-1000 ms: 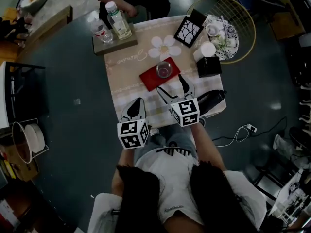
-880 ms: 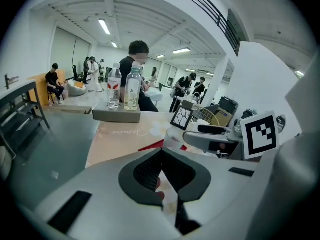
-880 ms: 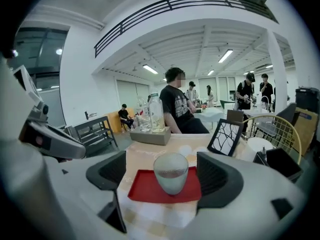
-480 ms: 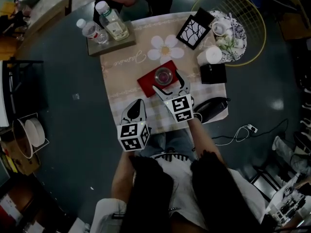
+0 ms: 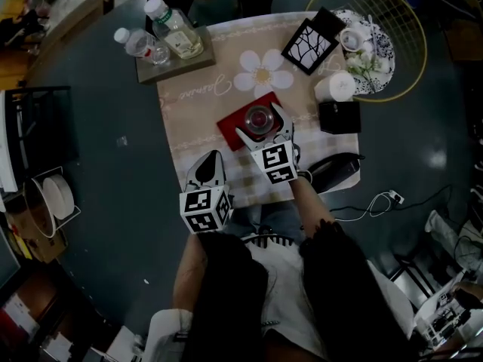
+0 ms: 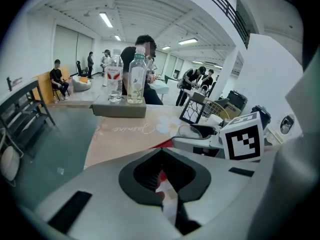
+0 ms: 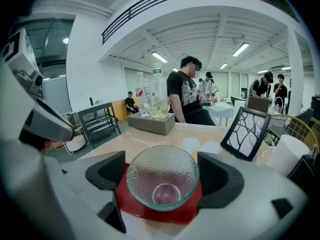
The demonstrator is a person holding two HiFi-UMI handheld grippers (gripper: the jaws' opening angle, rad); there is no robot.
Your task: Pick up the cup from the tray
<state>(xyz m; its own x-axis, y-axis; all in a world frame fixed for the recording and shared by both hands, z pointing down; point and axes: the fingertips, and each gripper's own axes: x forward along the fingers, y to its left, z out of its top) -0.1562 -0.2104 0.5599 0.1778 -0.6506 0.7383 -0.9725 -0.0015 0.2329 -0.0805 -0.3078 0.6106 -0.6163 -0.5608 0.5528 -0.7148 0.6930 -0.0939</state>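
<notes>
At the near table edge the left gripper (image 5: 209, 163) hangs with its jaws pressed nearly together, empty. Farther in, the right gripper (image 5: 261, 124) is spread wide, one pad on each side of the clear cup (image 7: 161, 181). The cup stands upright, mouth up and long axis vertical, on the red tray (image 5: 232, 124). Beige flowered tablecloth (image 5: 198, 119); dark floor (image 5: 106, 142); bottles (image 5: 172, 29) far left.

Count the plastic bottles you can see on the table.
2. Both stand on the grey block: the taller bottle with pale liquid, and the smaller bottle beside it, on its left. None appears hidden.
</notes>
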